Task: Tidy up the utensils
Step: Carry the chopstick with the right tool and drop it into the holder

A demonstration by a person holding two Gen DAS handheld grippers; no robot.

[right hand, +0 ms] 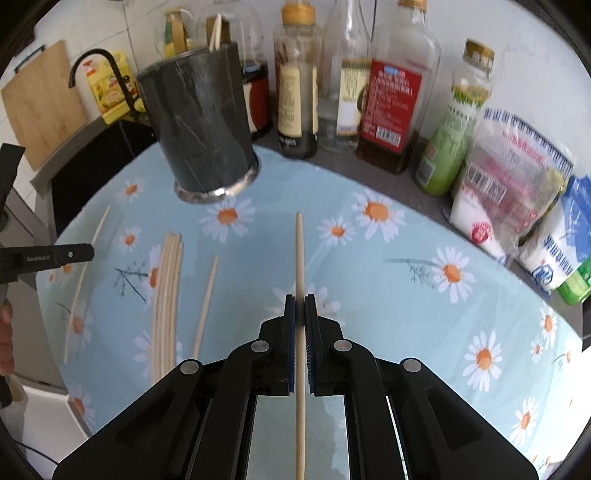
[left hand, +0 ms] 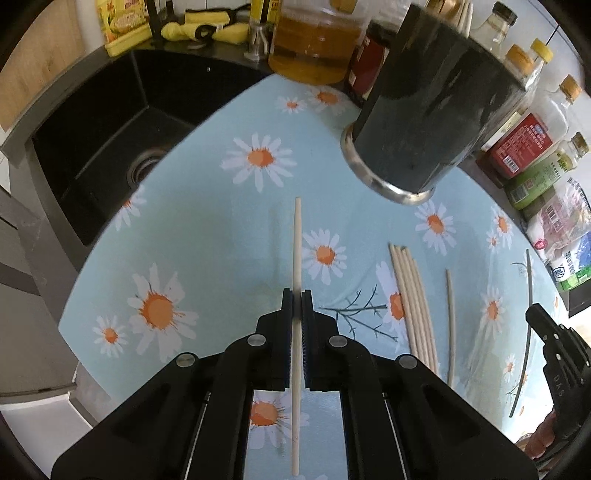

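Observation:
My left gripper (left hand: 296, 295) is shut on a pale wooden chopstick (left hand: 297, 240) that points forward over the daisy cloth. My right gripper (right hand: 299, 299) is shut on another chopstick (right hand: 300, 251), also pointing forward. A dark cylindrical utensil holder (left hand: 424, 110) with a metal base stands ahead on the right in the left wrist view; in the right wrist view the holder (right hand: 199, 125) stands ahead on the left with chopsticks (right hand: 215, 35) in it. A bundle of several chopsticks (right hand: 168, 295) and a single one (right hand: 207, 302) lie on the cloth between the grippers.
A black sink (left hand: 110, 147) lies left of the blue daisy cloth (left hand: 221, 221). Oil and sauce bottles (right hand: 391, 85) and bags (right hand: 509, 184) line the back and right edge. A wooden cutting board (right hand: 40, 107) leans at far left.

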